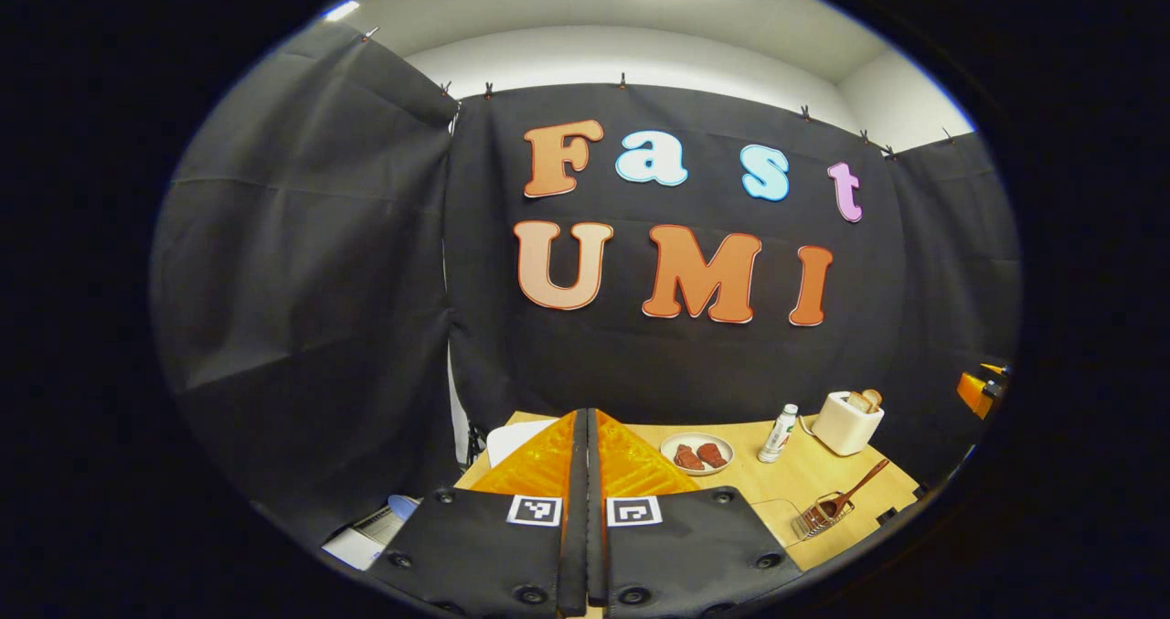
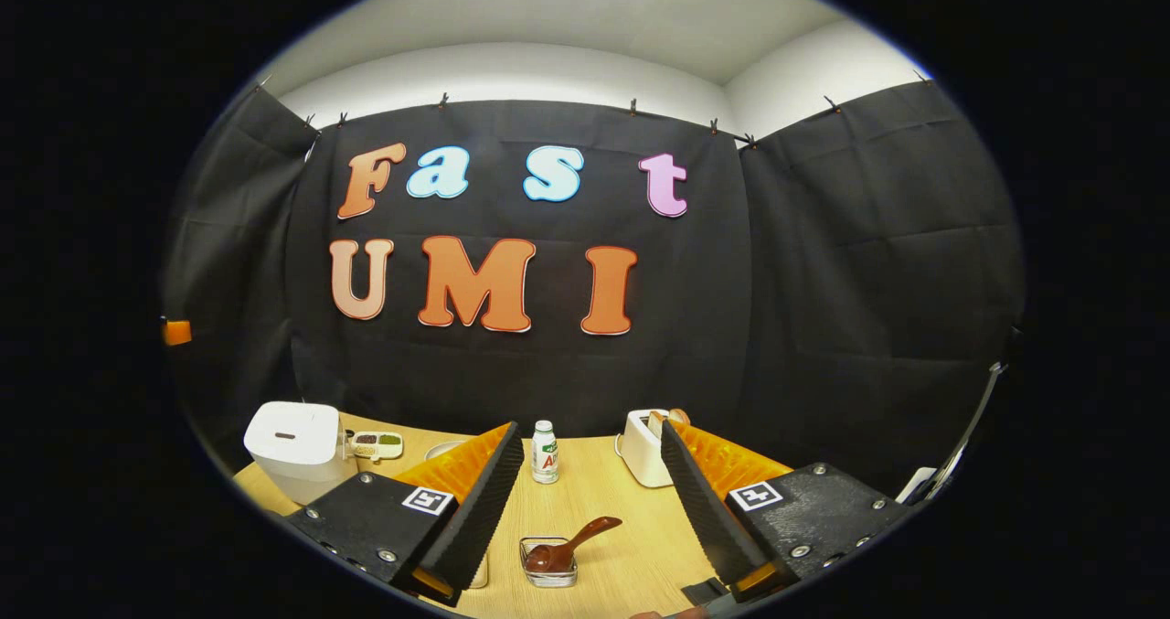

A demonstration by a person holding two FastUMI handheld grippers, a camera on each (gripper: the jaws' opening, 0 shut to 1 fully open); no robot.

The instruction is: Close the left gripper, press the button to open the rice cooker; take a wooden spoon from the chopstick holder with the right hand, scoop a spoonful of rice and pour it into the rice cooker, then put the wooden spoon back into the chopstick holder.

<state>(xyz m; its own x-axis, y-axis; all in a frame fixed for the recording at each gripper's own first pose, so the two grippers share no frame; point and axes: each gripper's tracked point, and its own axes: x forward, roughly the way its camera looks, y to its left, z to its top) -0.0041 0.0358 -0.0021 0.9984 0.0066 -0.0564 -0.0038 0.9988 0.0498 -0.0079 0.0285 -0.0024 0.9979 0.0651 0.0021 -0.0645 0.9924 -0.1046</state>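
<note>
My left gripper (image 1: 586,412) is shut, fingers pressed together with nothing between them, held above the near left of the wooden table (image 1: 804,473). A white shape (image 1: 514,438) peeks out just behind its fingers; I cannot tell what it is. The white rice cooker (image 2: 292,450) stands lid down at the left of the right gripper view. My right gripper (image 2: 590,427) is open and holds nothing. Below and between its fingers, a wooden spoon (image 2: 571,544) leans in a small wire chopstick holder (image 2: 548,571). The same spoon (image 1: 855,489) and holder (image 1: 823,516) sit far right in the left gripper view.
A white toaster (image 2: 644,450) with bread and a small bottle (image 2: 545,452) stand at the table's back. A plate (image 1: 696,441) carries two red-brown pieces. A small divided dish (image 2: 377,445) lies beside the cooker. Black cloth walls close the booth on three sides.
</note>
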